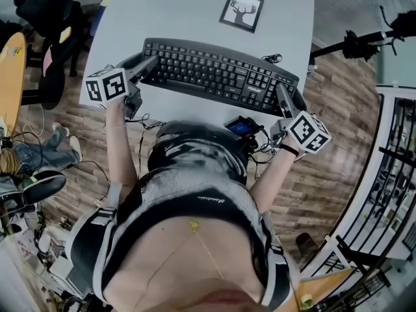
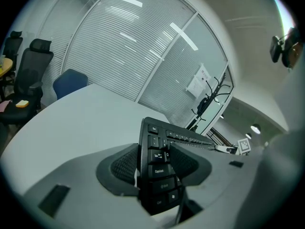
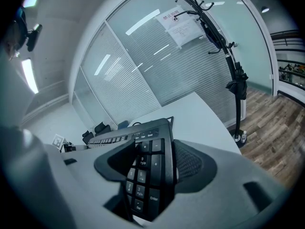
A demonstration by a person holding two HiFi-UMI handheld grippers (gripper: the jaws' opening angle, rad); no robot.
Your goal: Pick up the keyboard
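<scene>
A black keyboard (image 1: 218,73) lies crosswise over the white table (image 1: 182,12), in front of the person. My left gripper (image 1: 151,67) clamps its left end. In the left gripper view the dotted pads (image 2: 125,166) press on both sides of that end of the keyboard (image 2: 159,171). My right gripper (image 1: 284,96) clamps the number-pad end. In the right gripper view the keyboard (image 3: 145,175) fills the gap between the pads (image 3: 188,163). I cannot tell whether the keyboard touches the table.
A framed deer picture (image 1: 241,10) lies on the table beyond the keyboard. A small device with a lit screen (image 1: 242,127) and cables hangs near the person's waist. Office chairs (image 1: 45,18) stand at the left, a black stand (image 1: 364,41) and a railing (image 1: 390,174) at the right.
</scene>
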